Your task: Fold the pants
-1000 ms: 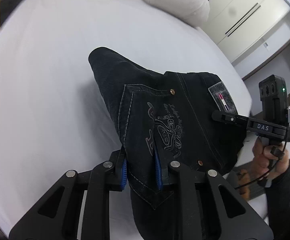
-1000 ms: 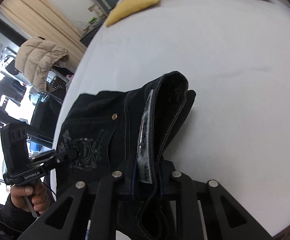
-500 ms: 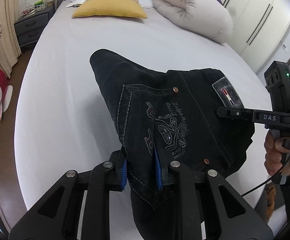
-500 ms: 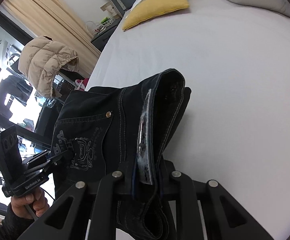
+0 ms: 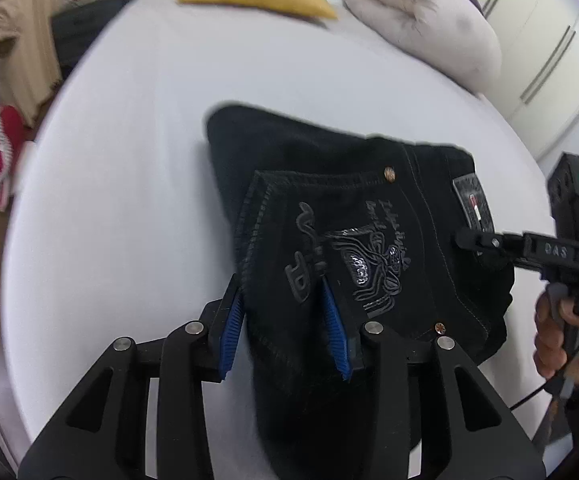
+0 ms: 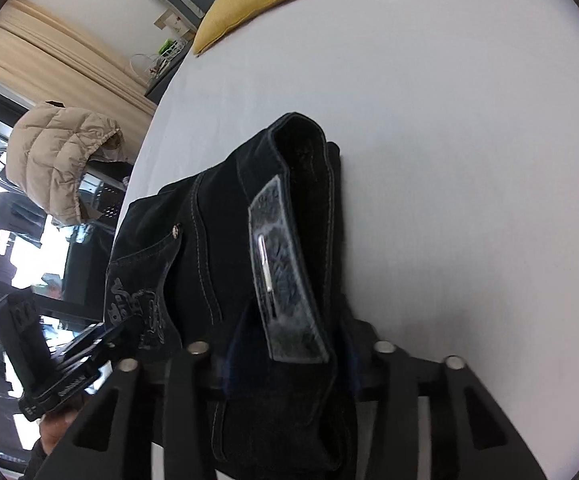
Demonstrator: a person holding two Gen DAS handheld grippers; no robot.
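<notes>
Both grippers are clamped on the black pants (image 5: 369, 248): left gripper (image 5: 285, 332) at the pocket, right gripper (image 6: 289, 360) at the waistband (its pads buried in denim), legs cut off at bottom of frame.

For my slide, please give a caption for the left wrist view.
Left claw grips black pants at the back pocket above a white bed, right claw holding the waistband.

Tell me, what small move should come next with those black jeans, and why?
Probably lower both grippers together toward the white bed sheet. The left gripper and right gripper each pinch the black denim jeans, which hang bunched above the sheet and need laying flat.
</notes>
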